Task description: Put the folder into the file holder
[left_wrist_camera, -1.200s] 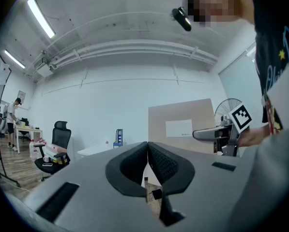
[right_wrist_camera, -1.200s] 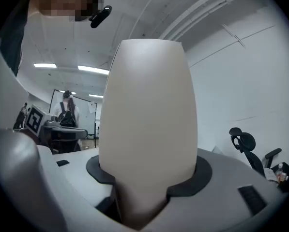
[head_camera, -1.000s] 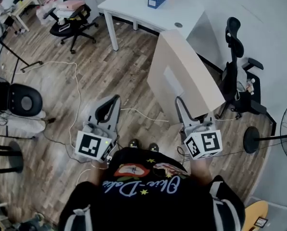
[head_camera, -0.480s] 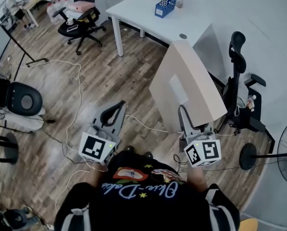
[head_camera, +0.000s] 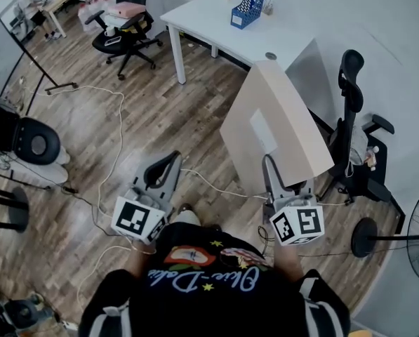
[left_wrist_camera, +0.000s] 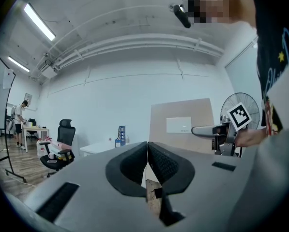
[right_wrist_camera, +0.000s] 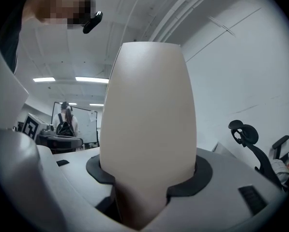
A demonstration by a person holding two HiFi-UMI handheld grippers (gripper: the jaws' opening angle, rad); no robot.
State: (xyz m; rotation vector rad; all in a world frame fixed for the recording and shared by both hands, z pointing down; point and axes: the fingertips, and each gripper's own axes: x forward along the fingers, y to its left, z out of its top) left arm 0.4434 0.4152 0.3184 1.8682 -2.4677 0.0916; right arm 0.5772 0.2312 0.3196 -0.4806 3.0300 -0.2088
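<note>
On the far white surface [head_camera: 209, 20] stands the file holder [head_camera: 250, 3]; my right gripper [head_camera: 268, 168] has its fingers [right_wrist_camera: 205, 170] clamped on the folder [head_camera: 276, 121], stiff and light I'd judge, by its lower edge, while my left gripper [head_camera: 165, 166] is closed and empty.

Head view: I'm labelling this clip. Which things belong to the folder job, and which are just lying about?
Job: folder, gripped by the right hand-held gripper; blue file holder; white desk under it.
Lying about: black office chair, floor cable, fan.

File holder [head_camera: 249, 3] on desk [head_camera: 210, 18]
</note>
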